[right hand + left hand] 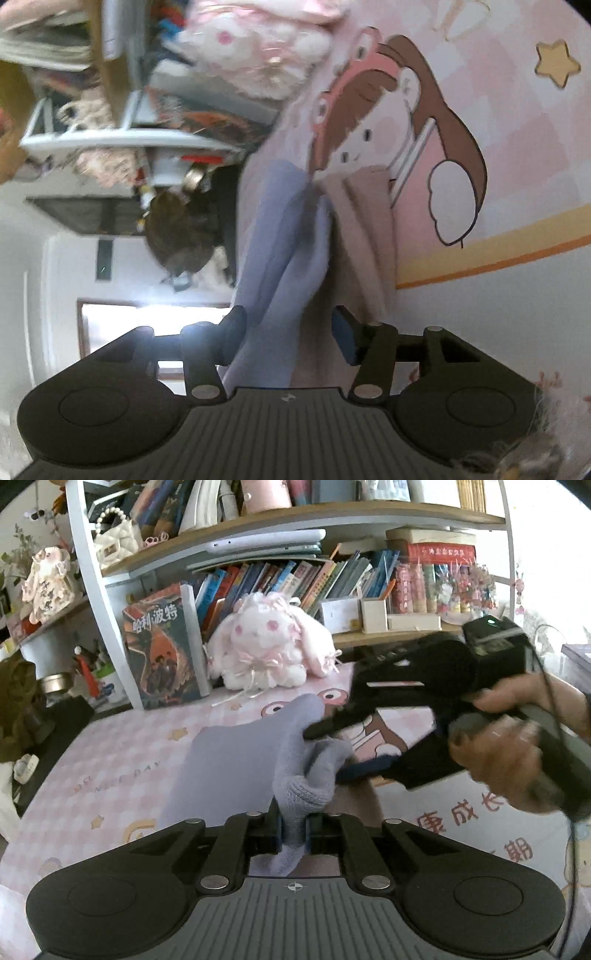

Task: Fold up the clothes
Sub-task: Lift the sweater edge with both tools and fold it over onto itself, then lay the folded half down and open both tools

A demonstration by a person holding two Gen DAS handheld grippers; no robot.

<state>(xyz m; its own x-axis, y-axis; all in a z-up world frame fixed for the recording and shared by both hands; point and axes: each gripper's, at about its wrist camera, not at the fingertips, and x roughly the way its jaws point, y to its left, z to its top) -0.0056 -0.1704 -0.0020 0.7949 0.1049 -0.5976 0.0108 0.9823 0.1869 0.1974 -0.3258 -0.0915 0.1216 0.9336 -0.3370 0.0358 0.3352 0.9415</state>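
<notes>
Folding step: judging by the lifted bunch, the lavender sock [295, 760] is being doubled over, one end raised off the pink mat [110, 760] at lower centre of the left view.
Sock's place: lying across the mid-frame of both views, beside a beige sock [365, 229] in the right view.
Left gripper [293, 836]: pressing together, pinching the sock's end at bottom centre.
Right gripper [288, 332]: standing spread, fabric passing between the jaws; whether its pads [345, 338] are touching cloth, I cannot tell.
Person's hand [517, 746]: gripping the right tool's handle at right edge.
</notes>
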